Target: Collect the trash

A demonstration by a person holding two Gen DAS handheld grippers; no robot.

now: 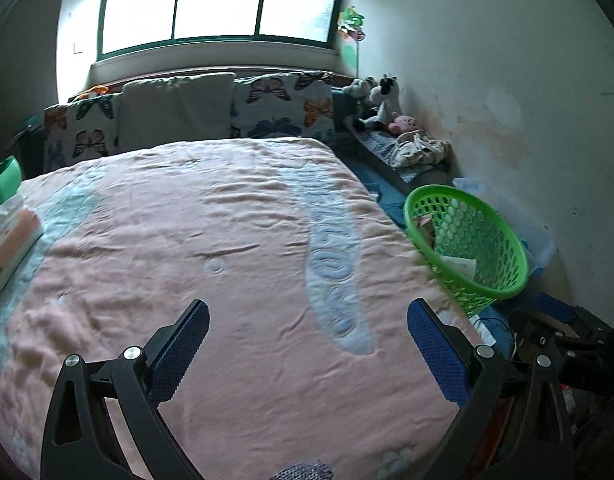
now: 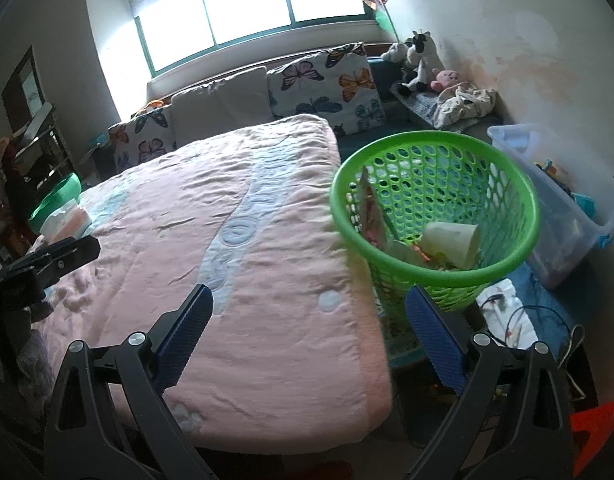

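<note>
A green perforated basket stands beside the bed's right edge and holds a white paper cup and several wrappers. It also shows in the left wrist view. My left gripper is open and empty above the pink bedspread. My right gripper is open and empty over the bed's near right corner, just short of the basket. The left gripper's black body shows at the left edge of the right wrist view.
A tissue pack and a green tub sit at the bed's left side. Butterfly pillows line the headboard. Stuffed toys and a clear plastic bin stand by the right wall. Cables lie on the floor.
</note>
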